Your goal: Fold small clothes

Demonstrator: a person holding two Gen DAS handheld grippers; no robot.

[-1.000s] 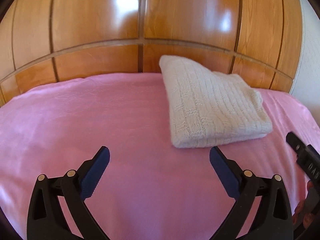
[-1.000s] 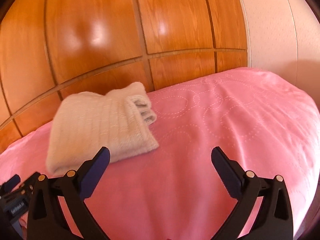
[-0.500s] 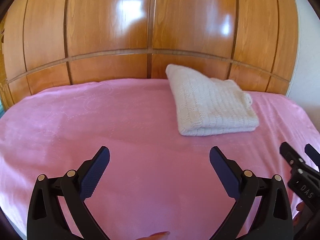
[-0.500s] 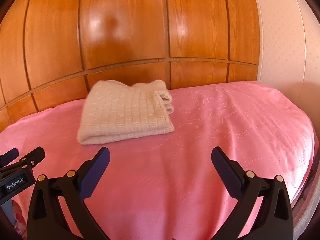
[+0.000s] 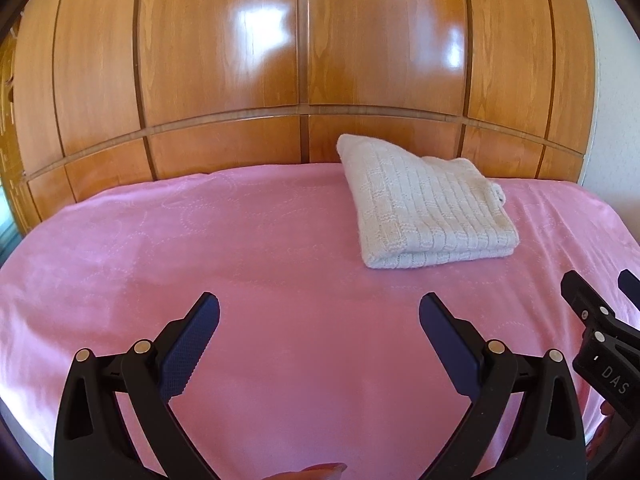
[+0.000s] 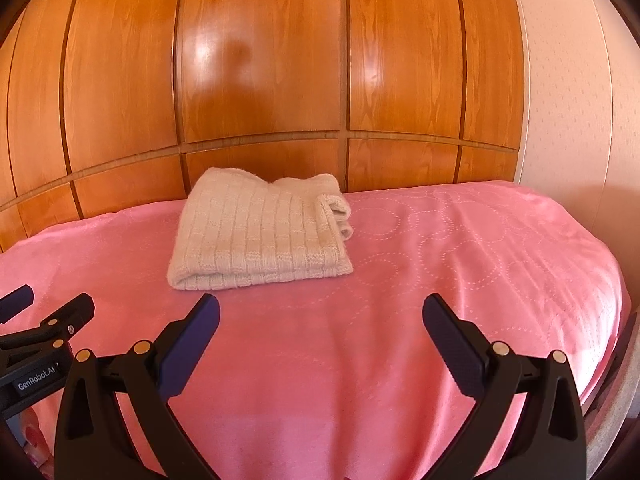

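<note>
A cream knitted garment (image 5: 428, 208) lies folded in a neat rectangle on the pink bedspread (image 5: 200, 248), near the wooden headboard. It also shows in the right wrist view (image 6: 260, 236). My left gripper (image 5: 319, 320) is open and empty, well short of the garment and to its left. My right gripper (image 6: 321, 320) is open and empty, short of the garment and to its right. Each gripper shows at the edge of the other's view: the right one (image 5: 600, 316), the left one (image 6: 44, 316).
A glossy wooden panelled headboard (image 5: 304, 80) stands right behind the bed. A pale wall (image 6: 568, 100) is at the right. The bed's right edge (image 6: 616, 312) curves down.
Both grippers have pulled back from the folded garment, which now looks smaller and farther away. Both stay open and empty. The garment has not moved.
</note>
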